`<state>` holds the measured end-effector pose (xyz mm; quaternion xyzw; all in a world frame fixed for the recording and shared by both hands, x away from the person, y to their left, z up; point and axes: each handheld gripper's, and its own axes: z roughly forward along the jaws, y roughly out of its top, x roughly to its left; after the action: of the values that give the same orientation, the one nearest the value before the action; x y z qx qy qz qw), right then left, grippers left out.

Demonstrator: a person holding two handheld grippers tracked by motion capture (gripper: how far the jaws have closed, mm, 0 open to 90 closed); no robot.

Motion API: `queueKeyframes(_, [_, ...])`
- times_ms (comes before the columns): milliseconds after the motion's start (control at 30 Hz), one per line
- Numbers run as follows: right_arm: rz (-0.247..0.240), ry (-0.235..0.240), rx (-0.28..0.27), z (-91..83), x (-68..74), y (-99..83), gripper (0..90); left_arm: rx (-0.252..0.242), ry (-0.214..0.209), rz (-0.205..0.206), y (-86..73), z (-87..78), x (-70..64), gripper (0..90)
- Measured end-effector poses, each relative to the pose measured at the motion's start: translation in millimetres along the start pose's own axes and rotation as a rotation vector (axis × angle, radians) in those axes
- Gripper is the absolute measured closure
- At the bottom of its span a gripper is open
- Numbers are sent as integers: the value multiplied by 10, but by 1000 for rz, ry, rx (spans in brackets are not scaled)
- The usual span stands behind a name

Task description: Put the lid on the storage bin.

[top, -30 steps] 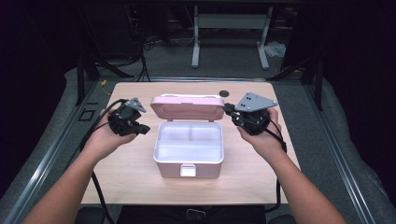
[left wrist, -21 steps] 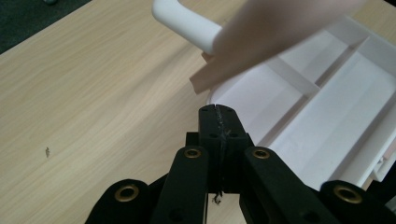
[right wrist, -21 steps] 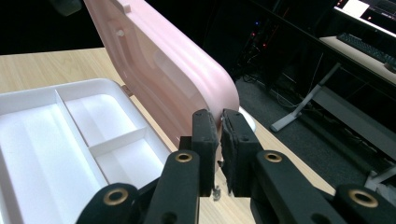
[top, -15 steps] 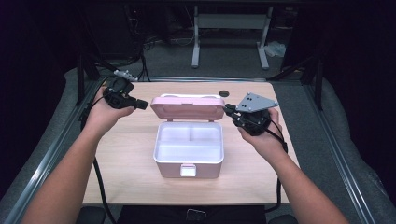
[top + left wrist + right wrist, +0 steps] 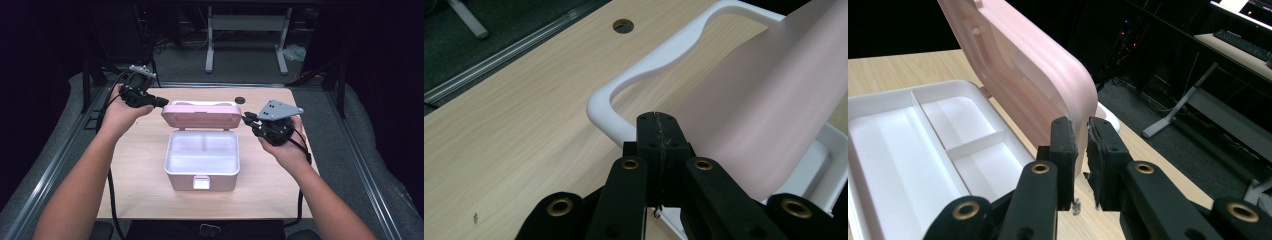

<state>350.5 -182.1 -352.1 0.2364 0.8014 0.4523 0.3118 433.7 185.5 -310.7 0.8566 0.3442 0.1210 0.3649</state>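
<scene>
A lunch box (image 5: 202, 172) stands open mid-table, its white tray (image 5: 903, 145) split into compartments. Its pink lid (image 5: 200, 114) is raised upright at the back, and a white handle (image 5: 644, 75) lies on the table behind it. My left gripper (image 5: 162, 102) is shut with nothing in it, its tip (image 5: 656, 120) just by the lid's back-left corner, over the handle. My right gripper (image 5: 246, 119) hovers at the lid's right edge; its jaws (image 5: 1082, 135) stand nearly together with a thin slit and hold nothing.
The box sits on a light wooden table (image 5: 145, 150) with a round cable hole (image 5: 240, 100) near the far edge. A metal rail (image 5: 499, 60) runs along that edge. Beyond it are dark floor and desk legs (image 5: 245, 35).
My left gripper has moved away from me and up, from beside the box to the lid's back-left corner. The right gripper and the box have stayed put.
</scene>
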Motion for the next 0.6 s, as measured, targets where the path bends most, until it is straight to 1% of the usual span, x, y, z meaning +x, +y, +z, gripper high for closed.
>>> queueKeyframes(67, [5, -2, -1, -18, -2, -13, 808, 2, 4, 9, -8, 3, -25, 900])
queueKeyframes(200, [12, -3, -11, -107, -2, -71, 807, 4, -14, 35, -70, 20, -93, 900])
queueKeyframes(300, [30, -17, -14, -203, -33, -138, 806, 12, -20, 61, -199, 38, -168, 900])
queueKeyframes(400, [56, -34, -14, -281, -86, -191, 807, 14, -43, 66, -353, 68, -232, 900])
queueKeyframes(500, [73, -43, -10, -309, -118, -228, 807, 26, -61, 73, -489, 115, -284, 900])
queueKeyframes(600, [76, -45, -9, -301, -108, -257, 807, 34, -60, 78, -649, 164, -329, 900])
